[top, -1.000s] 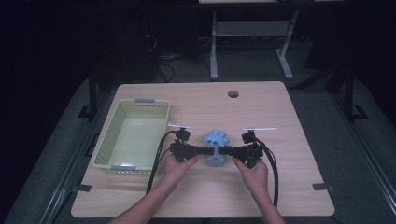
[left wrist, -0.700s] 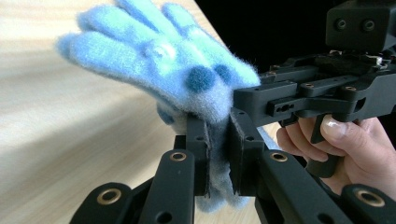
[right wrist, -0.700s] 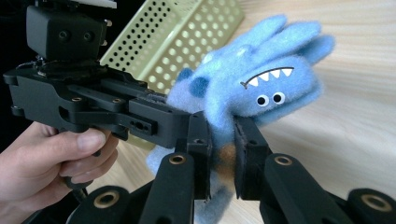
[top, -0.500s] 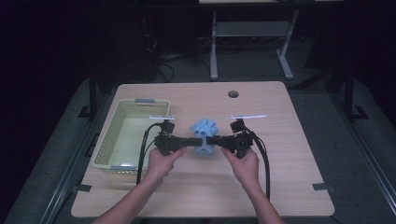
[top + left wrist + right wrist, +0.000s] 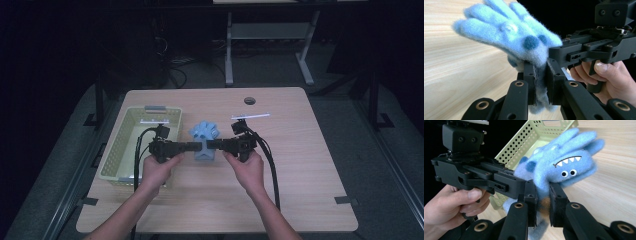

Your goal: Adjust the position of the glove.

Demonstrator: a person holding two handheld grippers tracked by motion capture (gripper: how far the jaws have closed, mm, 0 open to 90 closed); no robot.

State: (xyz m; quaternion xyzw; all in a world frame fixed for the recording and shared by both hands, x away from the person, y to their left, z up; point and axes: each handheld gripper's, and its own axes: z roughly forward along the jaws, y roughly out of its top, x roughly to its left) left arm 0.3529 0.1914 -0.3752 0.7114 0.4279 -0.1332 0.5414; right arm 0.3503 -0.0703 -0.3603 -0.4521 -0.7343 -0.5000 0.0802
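A fluffy light-blue monster glove (image 5: 204,136) with eyes and a toothy mouth hangs above the wooden table (image 5: 300,165), held from both sides. My left gripper (image 5: 196,146) is shut on the glove's cuff (image 5: 539,82), its jaws pressing the fabric flat. From the opposite side my right gripper (image 5: 211,145) is shut on the same cuff (image 5: 543,205). The glove's fingers (image 5: 496,22) stick up and away from the jaws. In the right gripper view the glove's face (image 5: 570,170) points toward the camera, and the pale green basket (image 5: 534,137) lies behind it.
The pale green perforated basket (image 5: 125,150) stands at the table's left side, just left of my left hand. A round cable hole (image 5: 249,101) sits near the table's far edge. Dark floor and a desk frame (image 5: 267,45) lie beyond the table.
Both grippers have carried the glove up and to the left, toward the basket. The glove now hangs higher above the table, still pinched by both.
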